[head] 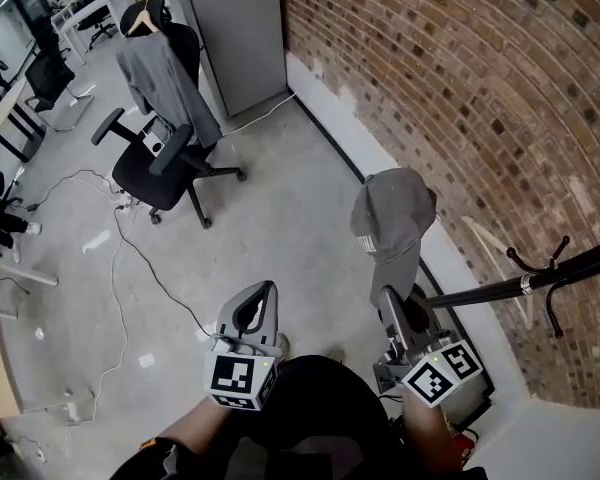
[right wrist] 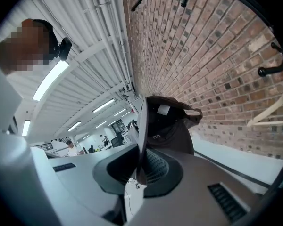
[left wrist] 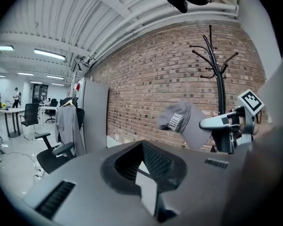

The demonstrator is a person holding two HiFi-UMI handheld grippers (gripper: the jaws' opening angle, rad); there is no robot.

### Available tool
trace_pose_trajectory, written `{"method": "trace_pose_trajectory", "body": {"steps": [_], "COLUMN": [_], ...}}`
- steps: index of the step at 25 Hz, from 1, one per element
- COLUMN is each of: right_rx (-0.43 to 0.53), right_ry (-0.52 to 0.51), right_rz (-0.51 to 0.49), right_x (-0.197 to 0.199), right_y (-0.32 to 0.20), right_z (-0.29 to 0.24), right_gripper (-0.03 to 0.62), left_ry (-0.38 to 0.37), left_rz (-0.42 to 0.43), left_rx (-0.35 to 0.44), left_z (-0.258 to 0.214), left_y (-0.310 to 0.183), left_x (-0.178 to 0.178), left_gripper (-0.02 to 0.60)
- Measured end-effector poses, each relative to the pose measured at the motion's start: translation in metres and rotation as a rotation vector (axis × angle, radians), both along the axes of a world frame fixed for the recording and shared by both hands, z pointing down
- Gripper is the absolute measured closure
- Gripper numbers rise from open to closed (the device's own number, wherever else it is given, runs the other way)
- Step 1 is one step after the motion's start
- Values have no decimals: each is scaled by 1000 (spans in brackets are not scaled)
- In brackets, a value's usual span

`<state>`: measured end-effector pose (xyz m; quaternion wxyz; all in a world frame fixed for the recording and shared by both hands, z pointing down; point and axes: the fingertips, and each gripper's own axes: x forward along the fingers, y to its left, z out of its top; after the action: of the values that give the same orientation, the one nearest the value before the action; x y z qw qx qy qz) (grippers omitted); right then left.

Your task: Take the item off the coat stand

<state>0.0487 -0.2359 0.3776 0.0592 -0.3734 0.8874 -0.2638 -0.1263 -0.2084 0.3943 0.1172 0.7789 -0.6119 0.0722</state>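
Observation:
A grey cap (head: 392, 218) hangs by its brim from my right gripper (head: 392, 303), which is shut on the brim's edge. It is held out in the air, to the left of the black coat stand (head: 540, 278) and apart from its hooks. In the right gripper view the brim (right wrist: 141, 145) runs upright between the jaws, with the cap's dark inside (right wrist: 167, 126) beyond. My left gripper (head: 267, 290) is shut with nothing in it, lower left of the cap. From the left gripper view the cap (left wrist: 179, 121) shows beside the coat stand (left wrist: 220, 79).
A brick wall (head: 460, 68) runs along the right with a white skirting at its foot. An office chair (head: 155, 173) with a grey garment (head: 160, 78) on a hanger stands at the back left, beside a grey cabinet (head: 235, 28). Cables (head: 130, 248) trail over the concrete floor.

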Motion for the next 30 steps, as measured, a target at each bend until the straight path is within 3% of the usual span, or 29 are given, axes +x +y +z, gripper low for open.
{"method": "trace_pose_trajectory", "body": {"steps": [9, 19, 30], "right_rx": [-36, 78, 120], "right_ry": [89, 225, 212], "right_rz": [-51, -21, -5], "right_x": [-34, -37, -33], "right_y": [57, 78, 89], "right_z": [37, 27, 19], "right_gripper": [562, 563, 565], "left_ry": [19, 31, 10], "left_rz": [106, 151, 179], "left_rx": [-36, -23, 15], "left_z": [23, 26, 11], "left_y": [12, 13, 21], "left_x": [13, 24, 35], "left_gripper": [555, 555, 555]}}
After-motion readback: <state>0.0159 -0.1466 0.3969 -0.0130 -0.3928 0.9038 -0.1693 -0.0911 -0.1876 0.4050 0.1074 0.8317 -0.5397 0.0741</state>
